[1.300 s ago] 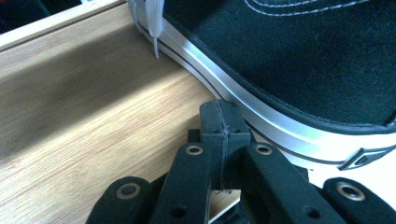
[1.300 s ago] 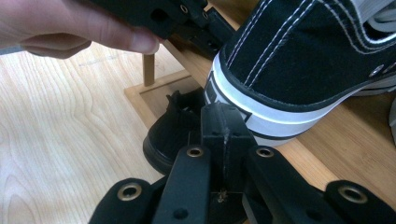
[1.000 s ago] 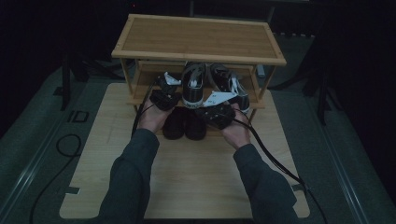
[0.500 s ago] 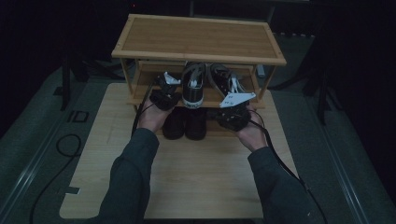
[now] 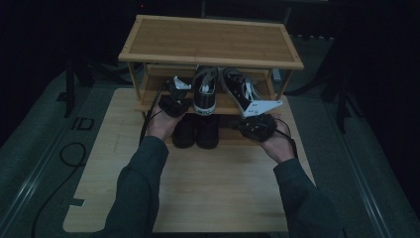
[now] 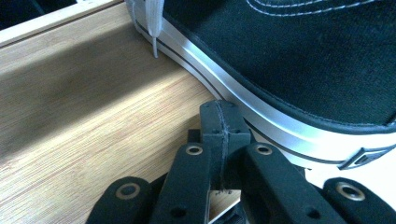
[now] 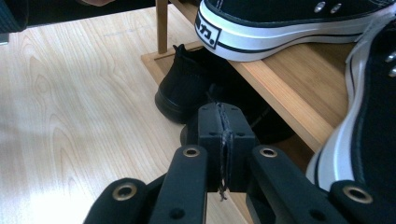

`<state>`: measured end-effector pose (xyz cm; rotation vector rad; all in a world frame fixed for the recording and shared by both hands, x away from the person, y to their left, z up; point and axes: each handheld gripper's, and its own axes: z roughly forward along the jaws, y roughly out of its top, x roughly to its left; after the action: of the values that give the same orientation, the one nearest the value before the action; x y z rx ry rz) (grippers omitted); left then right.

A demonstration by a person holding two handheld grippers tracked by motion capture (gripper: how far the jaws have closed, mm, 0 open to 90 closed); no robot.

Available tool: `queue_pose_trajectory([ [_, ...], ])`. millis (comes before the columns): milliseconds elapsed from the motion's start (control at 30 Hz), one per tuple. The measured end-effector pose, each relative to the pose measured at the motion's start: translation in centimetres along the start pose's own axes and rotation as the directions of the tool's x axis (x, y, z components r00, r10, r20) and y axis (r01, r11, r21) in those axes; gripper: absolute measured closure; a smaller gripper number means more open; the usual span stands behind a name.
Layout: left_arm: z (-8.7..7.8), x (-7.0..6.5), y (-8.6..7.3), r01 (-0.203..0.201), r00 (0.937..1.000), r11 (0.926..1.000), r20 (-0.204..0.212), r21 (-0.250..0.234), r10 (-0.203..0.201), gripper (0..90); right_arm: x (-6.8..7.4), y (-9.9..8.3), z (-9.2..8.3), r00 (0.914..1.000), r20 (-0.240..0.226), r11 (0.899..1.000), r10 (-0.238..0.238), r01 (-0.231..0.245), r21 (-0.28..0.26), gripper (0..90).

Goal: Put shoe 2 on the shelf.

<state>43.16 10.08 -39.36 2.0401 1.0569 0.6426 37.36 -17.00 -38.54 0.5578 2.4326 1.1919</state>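
While I hold both tools at the wooden shoe rack [image 5: 208, 42], its middle shelf carries two black-and-white sneakers. I see the left sneaker [image 5: 204, 91] lying lengthwise near-to-far, heel toward me; the right sneaker [image 5: 237, 89] angles its far end leftward. Two plain black shoes [image 5: 197, 131] sit on the bottom shelf, half hidden under the one above. My left gripper [image 6: 219, 123] is closed on nothing, tip against the left sneaker's sole; my right gripper [image 7: 219, 128] is likewise pinched empty. One heel label [image 7: 208, 29] is unreadable.

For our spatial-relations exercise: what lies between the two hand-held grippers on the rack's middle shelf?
In the high view, one black-and-white sneaker stands between the left hand-held gripper and the right hand-held gripper.
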Motion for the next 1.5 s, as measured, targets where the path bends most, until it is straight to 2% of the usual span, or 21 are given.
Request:
queue_pose_trajectory([
  [267, 0.0, 0.1, 0.0, -0.001, 1.0, 1.0, 0.002, -0.003, 0.001, 90.0, -0.6, -1.0, -1.2, 0.9999, 0.002, 1.0, -0.011, 0.01, 0.018, 88.9],
  [533, 0.0, 0.1, 0.0, -0.001, 1.0, 1.0, 0.002, -0.003, 0.001, 90.0, -1.7, -2.2, -3.1, 0.9997, 0.016, 1.0, 0.016, -0.016, 0.012, 88.9],
  [933, 0.0, 0.1, 0.0, 0.001, 1.0, 1.0, 0.005, -0.005, -0.001, 90.0, -2.9, -3.8, -4.5, 0.9979, 0.052, 0.999, 0.039, -0.04, 0.023, 88.7],
  [1267, 0.0, 0.2, -0.1, 0.006, 0.9999, 1.0, 0.011, -0.006, -0.006, 90.0, -3.8, -4.8, -4.6, 0.9928, 0.098, 0.997, 0.068, -0.072, 0.038, 89.6],
  [1500, 0.0, 0.3, -0.1, -0.002, 0.9999, 1.0, 0.011, -0.006, 0.002, 90.0, -3.9, -4.8, -4.5, 0.992, 0.097, 0.996, 0.08, -0.083, 0.027, 90.0],
])
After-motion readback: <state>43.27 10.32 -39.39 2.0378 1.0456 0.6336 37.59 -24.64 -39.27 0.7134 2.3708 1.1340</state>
